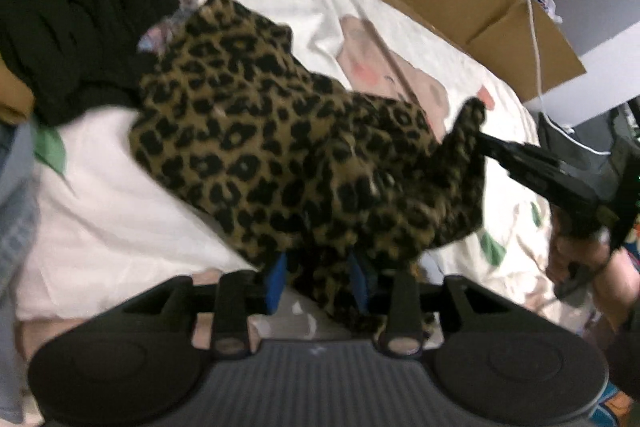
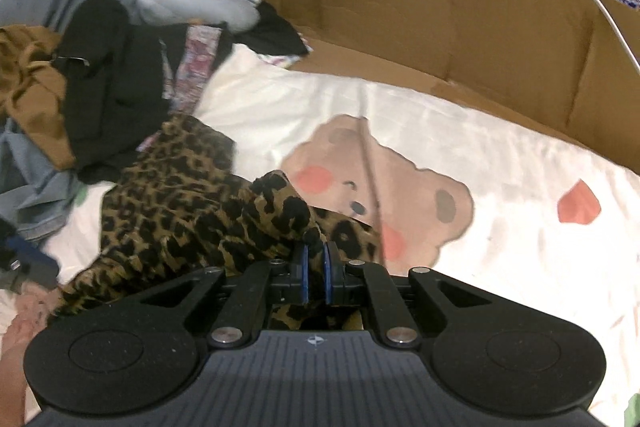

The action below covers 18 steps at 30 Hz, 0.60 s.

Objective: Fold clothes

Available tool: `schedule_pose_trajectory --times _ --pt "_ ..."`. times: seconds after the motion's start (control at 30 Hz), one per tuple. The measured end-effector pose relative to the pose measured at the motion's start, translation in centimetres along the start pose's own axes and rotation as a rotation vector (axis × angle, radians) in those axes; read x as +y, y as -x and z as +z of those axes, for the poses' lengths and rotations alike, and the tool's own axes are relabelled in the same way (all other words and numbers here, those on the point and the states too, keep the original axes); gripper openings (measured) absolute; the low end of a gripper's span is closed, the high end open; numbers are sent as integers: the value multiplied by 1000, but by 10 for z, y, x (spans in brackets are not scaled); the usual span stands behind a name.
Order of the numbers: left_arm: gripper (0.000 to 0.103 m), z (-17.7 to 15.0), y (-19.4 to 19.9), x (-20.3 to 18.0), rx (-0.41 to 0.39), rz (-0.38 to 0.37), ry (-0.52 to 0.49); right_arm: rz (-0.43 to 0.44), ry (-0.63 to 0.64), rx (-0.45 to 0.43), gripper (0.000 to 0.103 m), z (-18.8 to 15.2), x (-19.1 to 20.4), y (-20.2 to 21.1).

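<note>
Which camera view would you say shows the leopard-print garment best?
The left wrist view: the leopard-print garment spreads across the bedsheet there, nearly whole. The right wrist view shows only a bunched part, clamped in the right gripper.

Right claw [image 2: 315, 269] pinches leopard-print garment [image 2: 176, 211] over bedsheet [image 2: 500, 163].

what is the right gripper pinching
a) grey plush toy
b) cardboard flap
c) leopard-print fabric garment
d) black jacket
c: the right gripper has its blue-padded fingers closed on a bunched corner of the leopard-print fabric garment over the white bear-print bedsheet.
</note>
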<state>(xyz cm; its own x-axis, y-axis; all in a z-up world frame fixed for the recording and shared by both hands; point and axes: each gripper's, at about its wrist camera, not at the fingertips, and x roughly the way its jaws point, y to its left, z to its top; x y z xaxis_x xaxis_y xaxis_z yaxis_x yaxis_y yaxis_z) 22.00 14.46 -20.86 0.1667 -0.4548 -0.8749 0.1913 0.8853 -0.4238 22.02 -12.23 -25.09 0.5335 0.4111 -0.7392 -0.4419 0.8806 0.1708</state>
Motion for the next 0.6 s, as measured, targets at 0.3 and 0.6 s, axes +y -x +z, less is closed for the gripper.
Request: schedule_pose_trajectory --times 0.3,0.6 --pt "67 -14 -5 -17 46 -111 -47 -13 -22 25 6 -10 -7 -8" --pt "66 -38 -47 -24 183 -110 -54 18 -46 10 10 -16 -12 -5"
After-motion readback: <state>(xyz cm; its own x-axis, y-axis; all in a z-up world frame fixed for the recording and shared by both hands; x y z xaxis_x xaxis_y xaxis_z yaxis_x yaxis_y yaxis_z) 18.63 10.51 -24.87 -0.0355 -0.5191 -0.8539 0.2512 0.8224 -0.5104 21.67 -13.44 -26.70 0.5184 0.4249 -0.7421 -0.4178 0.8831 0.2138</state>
